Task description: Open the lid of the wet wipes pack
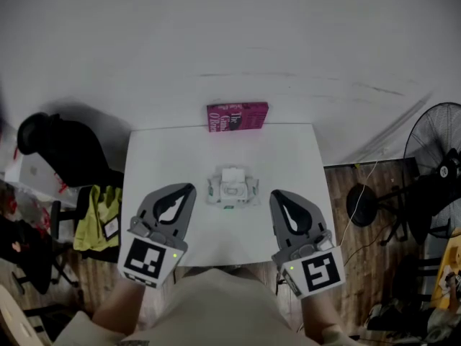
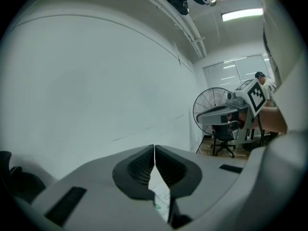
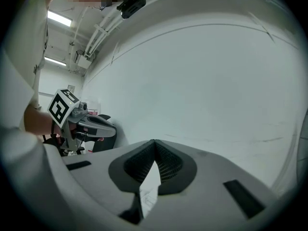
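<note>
White table (image 1: 155, 157), wet wipes pack (image 1: 232, 187) centre, white wall (image 1: 216, 42) behind; left gripper (image 1: 190, 188), right gripper (image 1: 274, 194) closed, empty.

The table (image 1: 155, 157) looks smooth and matt, the wet wipes pack (image 1: 232, 188) glossy plastic.

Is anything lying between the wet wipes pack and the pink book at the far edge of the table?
Nothing: the head view shows only bare white table between the wet wipes pack and the book.

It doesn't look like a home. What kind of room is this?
Probably an office or workroom: a small white table, a standing fan, a wheeled desk chair and a ceiling strip light.
</note>
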Demonstrator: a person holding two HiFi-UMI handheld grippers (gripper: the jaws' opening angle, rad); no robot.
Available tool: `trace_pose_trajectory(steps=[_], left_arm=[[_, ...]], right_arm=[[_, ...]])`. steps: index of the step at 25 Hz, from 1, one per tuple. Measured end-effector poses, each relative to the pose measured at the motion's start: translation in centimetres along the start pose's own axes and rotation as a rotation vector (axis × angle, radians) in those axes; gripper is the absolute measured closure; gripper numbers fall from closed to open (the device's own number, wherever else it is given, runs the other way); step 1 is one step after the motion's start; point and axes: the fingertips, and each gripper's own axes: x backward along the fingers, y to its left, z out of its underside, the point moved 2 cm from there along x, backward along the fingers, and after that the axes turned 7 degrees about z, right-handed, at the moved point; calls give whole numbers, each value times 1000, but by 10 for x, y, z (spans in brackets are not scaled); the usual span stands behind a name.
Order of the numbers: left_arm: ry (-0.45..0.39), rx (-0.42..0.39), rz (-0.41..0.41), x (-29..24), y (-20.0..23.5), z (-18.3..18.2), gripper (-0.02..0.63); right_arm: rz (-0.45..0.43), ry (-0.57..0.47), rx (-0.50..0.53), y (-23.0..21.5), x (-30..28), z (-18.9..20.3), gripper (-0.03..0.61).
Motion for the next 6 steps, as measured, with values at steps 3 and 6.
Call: trace_pose_trajectory(steps=[3,6], left_arm=[[5,1,1,0,1,1,589],[5,6,1,0,1,1,589]], right_arm=[[-4,5,-12,1,-1,1,555],[-10,9,-20,0,-2,1,555]])
